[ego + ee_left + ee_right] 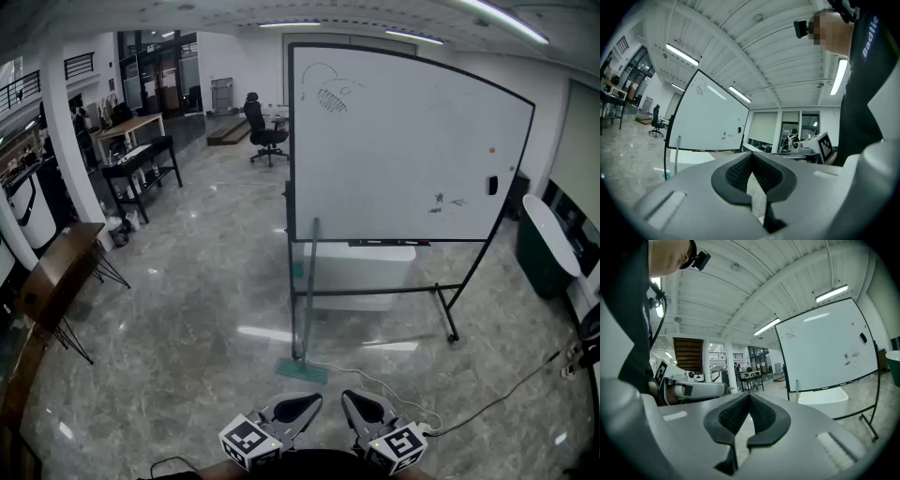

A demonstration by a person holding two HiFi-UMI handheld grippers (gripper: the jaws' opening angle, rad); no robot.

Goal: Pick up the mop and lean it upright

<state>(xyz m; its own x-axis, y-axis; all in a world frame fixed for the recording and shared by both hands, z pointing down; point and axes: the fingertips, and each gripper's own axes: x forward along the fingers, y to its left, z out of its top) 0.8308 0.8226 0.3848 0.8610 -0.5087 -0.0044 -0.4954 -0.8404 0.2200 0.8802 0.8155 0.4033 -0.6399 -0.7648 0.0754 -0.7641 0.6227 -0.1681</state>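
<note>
Tooling state: left gripper (pixel 298 405) has its jaws pressed together with nothing between the pads; right gripper (pixel 364 405) is the same, closed and empty.
Tooling pose: both grippers sit side by side at the bottom edge of the head view, pointing level and forward, close to the person's body.
Bearing to mop: the mop (pixel 305 300) stands straight ahead of the pair, well apart from both, with bare floor (pixel 187 309) between.
Mop head: flat teal pad (pixel 302 370) on the floor, the part nearest the grippers.
Long axis: near vertical. The handle rises from the pad and tips slightly toward the whiteboard (pixel 403 141), where its top appears to rest at the lower left corner of the frame.
Nearer hand: the pad lies almost in line with the left gripper, so the left is judged marginally nearer. The margin is small.
Cross-check: the handle shows as a thin upright bar in the left gripper view (pixel 676 154) and in the right gripper view (pixel 797 391).
Task status (judgement): the mop is already leaning upright and neither gripper is touching it.
Next-move requirement (judgement): any regrasp requires the jaws to spread first, then a forward approach that closes across the upright handle.
Hazard: a cable (pixel 487 403) runs across the floor to the right of the pad.
</note>
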